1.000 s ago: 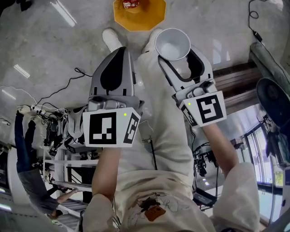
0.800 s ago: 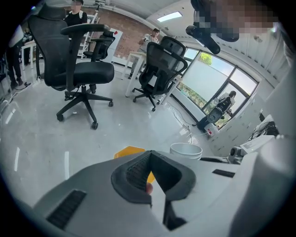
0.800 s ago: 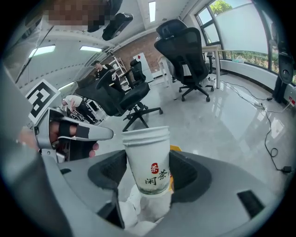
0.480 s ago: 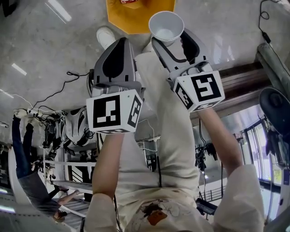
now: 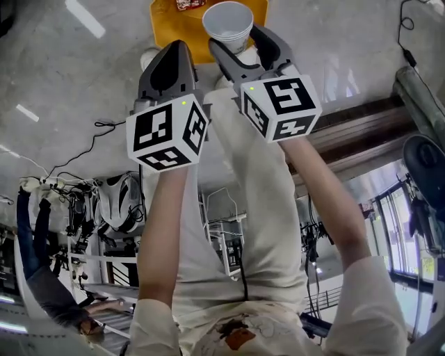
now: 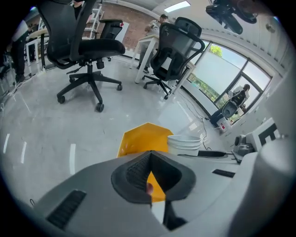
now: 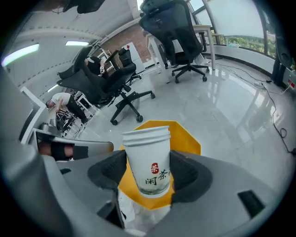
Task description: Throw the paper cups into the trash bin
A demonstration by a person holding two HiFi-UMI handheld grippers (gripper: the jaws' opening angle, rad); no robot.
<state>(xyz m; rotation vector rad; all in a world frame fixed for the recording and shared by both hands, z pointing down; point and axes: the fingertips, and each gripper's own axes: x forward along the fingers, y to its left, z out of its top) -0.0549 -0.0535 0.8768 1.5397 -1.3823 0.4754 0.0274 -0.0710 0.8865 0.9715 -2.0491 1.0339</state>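
A stack of white paper cups (image 7: 148, 159) with red and black print stands upright between the pads of my right gripper (image 7: 149, 172), which is shut on it. In the head view the cups (image 5: 227, 22) hang over the near edge of the yellow trash bin (image 5: 172, 21) on the floor. The bin (image 7: 187, 136) shows behind and under the cups in the right gripper view, with crumpled white paper inside. My left gripper (image 5: 167, 66) is beside the right one, jaws shut and empty. The left gripper view shows the bin (image 6: 141, 139) ahead and the cups (image 6: 185, 143) at right.
Black office chairs (image 6: 85, 51) stand on the shiny grey floor beyond the bin. Cables (image 5: 90, 135) run across the floor at left. A wooden ledge (image 5: 361, 132) and a window lie at right. The person's legs and white shoes (image 5: 147, 57) are below the grippers.
Both grippers have moved forward toward the yellow bin. The cups, held the whole time, have gone from short of the bin to over its near edge.
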